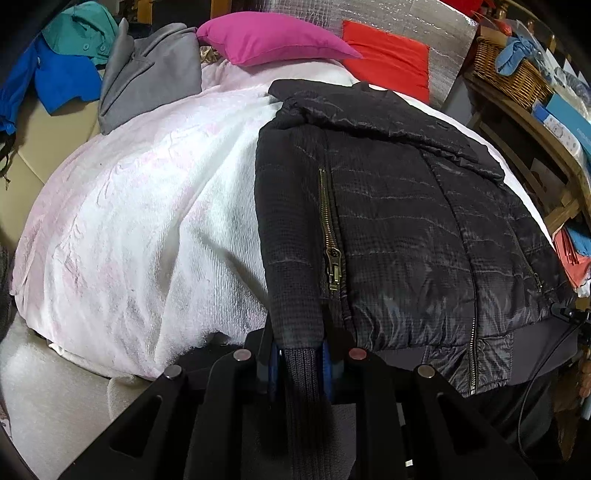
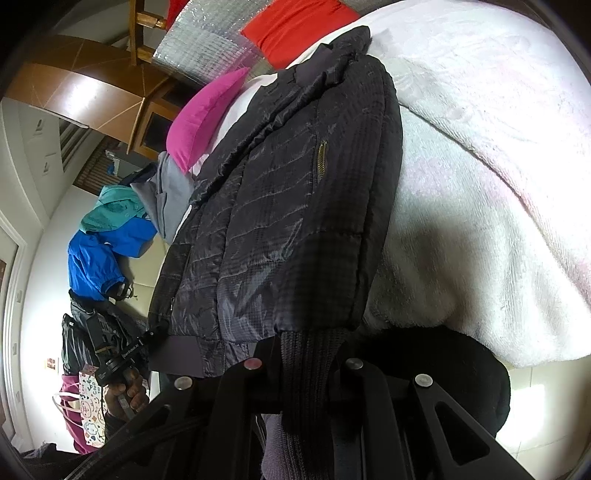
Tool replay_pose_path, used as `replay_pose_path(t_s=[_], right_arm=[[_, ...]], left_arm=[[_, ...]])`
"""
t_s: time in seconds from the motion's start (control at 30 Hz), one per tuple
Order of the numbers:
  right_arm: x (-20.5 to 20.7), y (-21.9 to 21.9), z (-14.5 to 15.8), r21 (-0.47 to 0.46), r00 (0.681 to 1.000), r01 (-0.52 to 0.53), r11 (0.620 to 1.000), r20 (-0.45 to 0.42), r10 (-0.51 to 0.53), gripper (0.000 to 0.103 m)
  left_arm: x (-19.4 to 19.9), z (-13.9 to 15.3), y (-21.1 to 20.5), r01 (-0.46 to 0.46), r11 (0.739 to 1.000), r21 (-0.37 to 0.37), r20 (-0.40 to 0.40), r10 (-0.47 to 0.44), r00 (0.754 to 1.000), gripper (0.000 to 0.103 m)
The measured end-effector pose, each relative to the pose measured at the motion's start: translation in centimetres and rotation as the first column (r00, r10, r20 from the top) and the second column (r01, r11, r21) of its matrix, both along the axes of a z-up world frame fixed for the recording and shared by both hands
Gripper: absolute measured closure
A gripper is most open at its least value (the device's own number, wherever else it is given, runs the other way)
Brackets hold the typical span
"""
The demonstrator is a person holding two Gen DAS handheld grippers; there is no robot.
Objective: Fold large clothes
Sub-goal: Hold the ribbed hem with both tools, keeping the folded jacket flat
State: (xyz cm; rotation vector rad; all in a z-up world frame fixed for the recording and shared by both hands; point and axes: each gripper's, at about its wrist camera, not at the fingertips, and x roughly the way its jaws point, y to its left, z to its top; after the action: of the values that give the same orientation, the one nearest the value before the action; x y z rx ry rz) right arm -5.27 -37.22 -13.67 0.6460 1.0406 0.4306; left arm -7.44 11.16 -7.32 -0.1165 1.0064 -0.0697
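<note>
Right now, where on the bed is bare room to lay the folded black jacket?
Free: the white-pink fleece blanket left of the black quilted jacket, below the grey garment and magenta pillow. Crowded: the far-left clothes pile, teal shirt over blue one.

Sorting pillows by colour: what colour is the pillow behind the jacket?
Magenta pink pillow, clearest in the left wrist view, beyond the black jacket.

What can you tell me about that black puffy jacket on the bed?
The black jacket is quilted, with a slightly shiny shell, ribbed knit cuffs and brass-coloured zips. It lies flat on a white fluffy blanket, collar toward the pink pillow, with a sleeve folded along its side. The left tongs are shut on one ribbed cuff; the right tongs pinch another ribbed cuff at the hem end.
</note>
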Motion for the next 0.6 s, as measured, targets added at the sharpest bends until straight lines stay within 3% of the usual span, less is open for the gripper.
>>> replay_pose_path(t_s=[0.37,0.6], right_arm=[[-1.1,-1.5,2.2,0.085,0.997,-0.017,0.996,0.076,0.010,0.090],[-1.6,-2.7,2.3,0.126,0.995,-0.032,0.992,0.098,0.020,0.090]], left_arm=[[-2.0,3.4,1.9,0.017,0.993,-0.115,0.070,-0.009,0.997,0.083],[-1.8,3.4,1.9,0.009,0.997,-0.082,0.043,-0.006,0.999,0.083]])
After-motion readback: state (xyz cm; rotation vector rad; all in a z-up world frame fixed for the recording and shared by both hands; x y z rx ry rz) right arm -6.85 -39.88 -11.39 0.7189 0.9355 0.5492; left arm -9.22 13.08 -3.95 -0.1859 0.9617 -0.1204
